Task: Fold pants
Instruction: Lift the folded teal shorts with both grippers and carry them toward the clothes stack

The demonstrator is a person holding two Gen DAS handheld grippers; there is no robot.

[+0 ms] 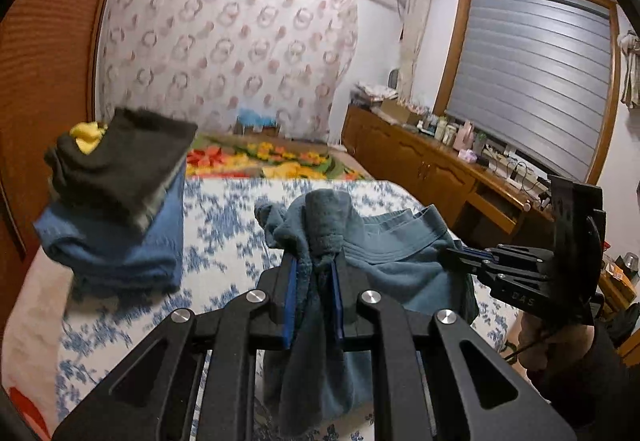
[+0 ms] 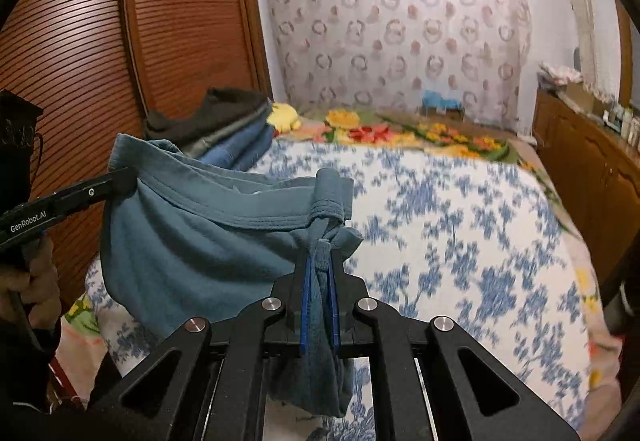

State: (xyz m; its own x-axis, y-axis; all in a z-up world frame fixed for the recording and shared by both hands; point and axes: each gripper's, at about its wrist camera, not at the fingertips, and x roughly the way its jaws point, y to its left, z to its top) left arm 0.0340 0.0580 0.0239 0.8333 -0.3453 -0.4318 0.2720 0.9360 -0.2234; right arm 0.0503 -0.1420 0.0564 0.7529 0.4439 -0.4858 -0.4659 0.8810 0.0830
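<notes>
I have a pair of teal pants [image 1: 396, 261] lifted above a bed covered in a white sheet with a blue flower print [image 2: 460, 233], one gripper at each end of the waistband. My left gripper [image 1: 316, 277] is clenched on a bunched fold of the waistband, the cloth pinched between its blue pads and hanging down below them. My right gripper [image 2: 320, 281] is clamped the same way on the other end of the waistband, with a knot of fabric bulging just ahead of its fingertips. Between the two, the waistband sags in a loose curve and the rest of the pants droop toward the sheet. Behind them, on the left side of the bed, sits a stack of folded clothes [image 1: 116, 201], dark grey on top of blue. A bright floral blanket [image 2: 420, 133] lies across the far end of the bed, and a ribbed wooden wardrobe [image 2: 100, 41] stands to the left.
</notes>
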